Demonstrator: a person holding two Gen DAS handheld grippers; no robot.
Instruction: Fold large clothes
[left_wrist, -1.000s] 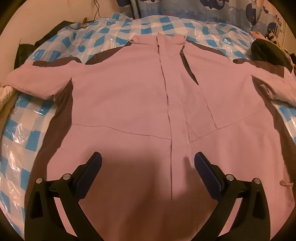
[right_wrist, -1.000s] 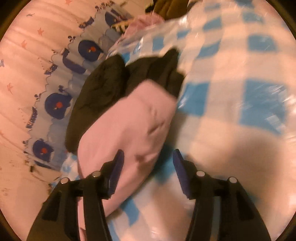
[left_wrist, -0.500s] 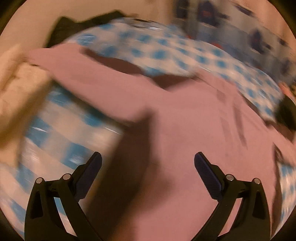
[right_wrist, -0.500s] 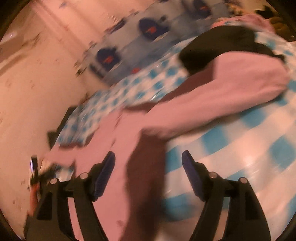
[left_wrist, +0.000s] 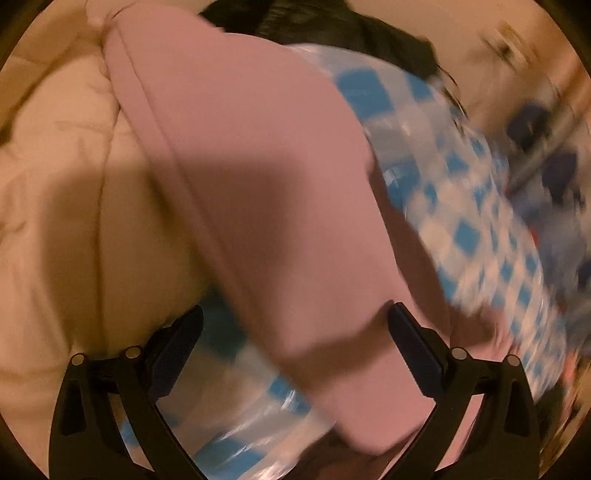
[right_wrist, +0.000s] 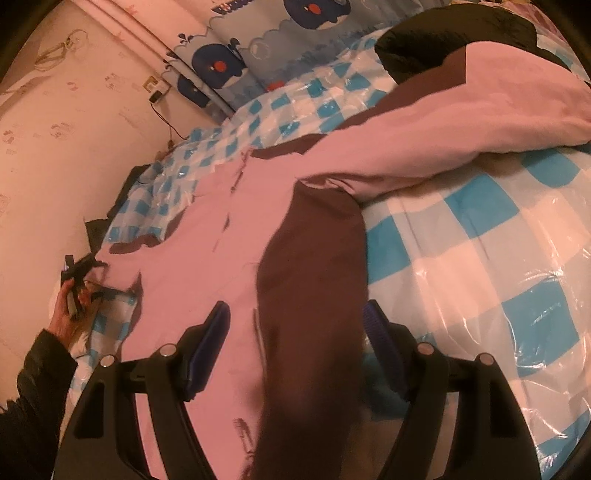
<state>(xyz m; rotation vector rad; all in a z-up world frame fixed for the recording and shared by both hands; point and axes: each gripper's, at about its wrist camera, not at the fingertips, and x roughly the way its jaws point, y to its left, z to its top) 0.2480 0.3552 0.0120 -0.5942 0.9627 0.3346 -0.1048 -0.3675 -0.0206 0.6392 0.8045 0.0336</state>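
Note:
A large pink jacket (right_wrist: 207, 266) with dark brown side panels (right_wrist: 314, 266) lies spread, front up, on a blue-and-white checked plastic cover (right_wrist: 480, 258). Its right sleeve (right_wrist: 461, 125) stretches to the upper right. My right gripper (right_wrist: 295, 339) is open, its jaws astride the brown side panel near the hem. In the left wrist view the left sleeve (left_wrist: 266, 184) runs from top left down between the jaws of my open left gripper (left_wrist: 295, 343); this view is blurred. The left gripper also shows in the right wrist view (right_wrist: 79, 280), at the far sleeve end.
A cream quilt (left_wrist: 66, 221) lies left of the sleeve. Dark clothes (right_wrist: 443, 44) are piled at the top right and a dark item (left_wrist: 332, 26) lies beyond the left sleeve. A whale-print curtain (right_wrist: 258, 48) and a wall bound the bed.
The left gripper has swung left from above the jacket's body to the left sleeve. The right gripper has swung from the right sleeve's cuff to the jacket's right side panel. Both stay open.

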